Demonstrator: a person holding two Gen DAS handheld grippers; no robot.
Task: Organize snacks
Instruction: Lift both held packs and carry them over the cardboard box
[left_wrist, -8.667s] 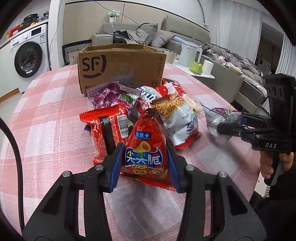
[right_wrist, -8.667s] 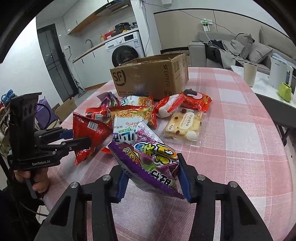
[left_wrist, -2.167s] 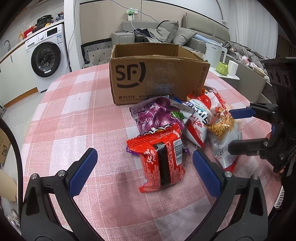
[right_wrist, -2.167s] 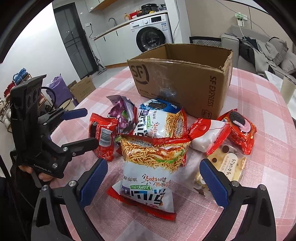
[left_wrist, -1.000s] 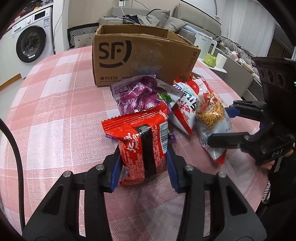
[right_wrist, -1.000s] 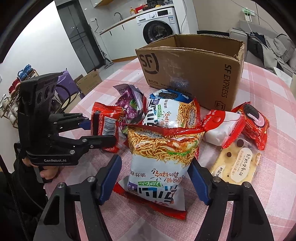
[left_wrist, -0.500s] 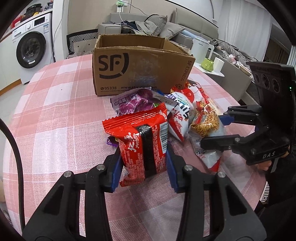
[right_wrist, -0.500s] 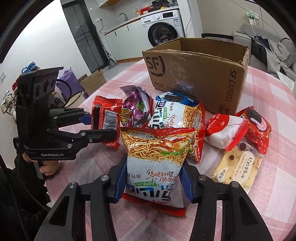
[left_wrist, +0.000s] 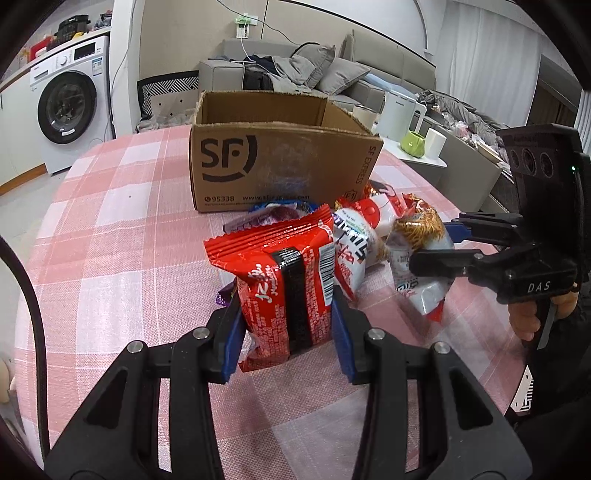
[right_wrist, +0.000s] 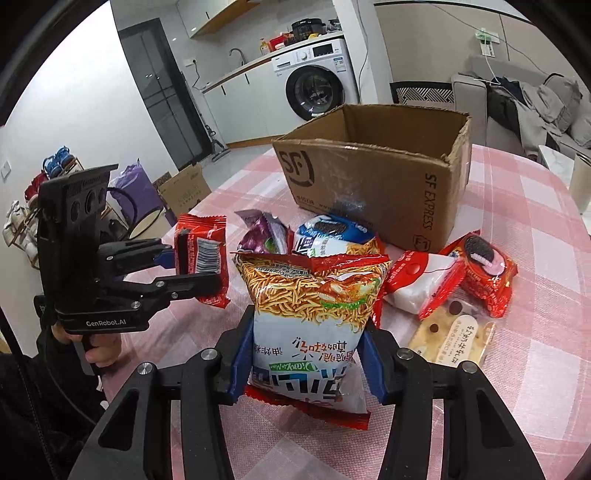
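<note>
Gripping one packet per hand, both tools are loaded, and the carry to the box looks to be the step in hand.

Left side: the left gripper (left_wrist: 286, 334) is clenched on a red foil snack packet with a black centre stripe and barcode (left_wrist: 284, 284). The packet stands upright between the blue pads, apparently raised off the pink-and-white checked tablecloth (left_wrist: 110, 236).

Centre: the open brown corrugated cardboard box printed "SF" (right_wrist: 373, 173) stands at 12 o'clock from both grippers. The inner walls visible from the right wrist view show no packet; the box floor is hidden, so its contents cannot be confirmed.

Right side: the right gripper (right_wrist: 304, 363) is clamped on a white-and-red noodle-snack bag with a noodle picture (right_wrist: 314, 314), held upright by its lower half.

Remaining on the cloth, just in front of the box:
- a purple foil bag (right_wrist: 262, 234) at 11 o'clock from the noodle-snack bag;
- a blue-and-white noodle bag (right_wrist: 328, 232) at 12 o'clock;
- a white packet with red ends (right_wrist: 421, 284) at 2 o'clock;
- a red cookie packet showing a dark sandwich biscuit (right_wrist: 484, 266), further out toward 2 o'clock;
- a clear wrapper holding a pale cake with dark spots (right_wrist: 450, 338) at 3 o'clock.

Judgement: five packets lie loose and two are in hand, so most of the sorting is still to do.
</note>
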